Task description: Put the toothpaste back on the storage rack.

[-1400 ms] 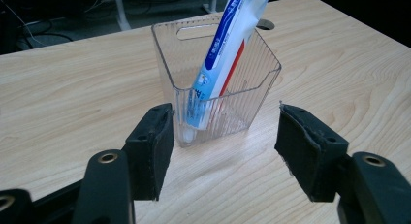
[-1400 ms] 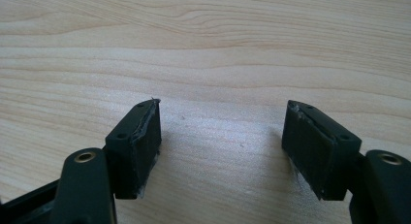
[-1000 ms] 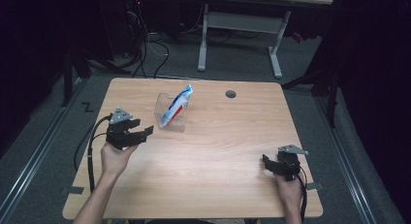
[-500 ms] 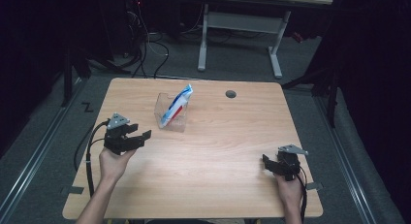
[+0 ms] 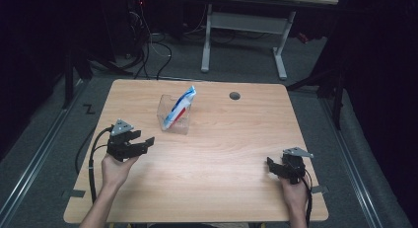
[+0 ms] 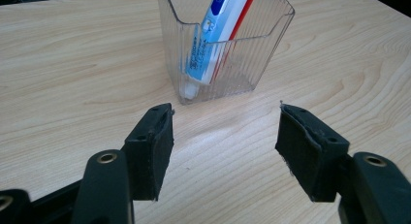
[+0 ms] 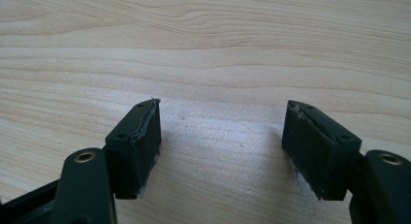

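A clear ribbed plastic holder (image 5: 174,116) (image 6: 225,47) stands on the wooden table (image 5: 222,159), left of its middle. A white, blue and red toothpaste tube (image 5: 178,107) (image 6: 215,37) leans inside it, cap end down. My left gripper (image 5: 145,143) (image 6: 227,146) is held near the table's left edge, a short way in front of the holder, open with nothing between its jaws. My right gripper (image 5: 271,165) (image 7: 223,146) rests low near the front right corner, open over bare wood.
A small round dark hole (image 5: 234,95) sits in the tabletop toward the back right. Black cables (image 5: 91,161) trail from the left gripper off the table's left side. A white desk frame (image 5: 244,30) stands on the floor beyond the table.
My left gripper has drawn back a little toward the front edge, away from the holder. The right gripper, the holder and the tube are where they were.
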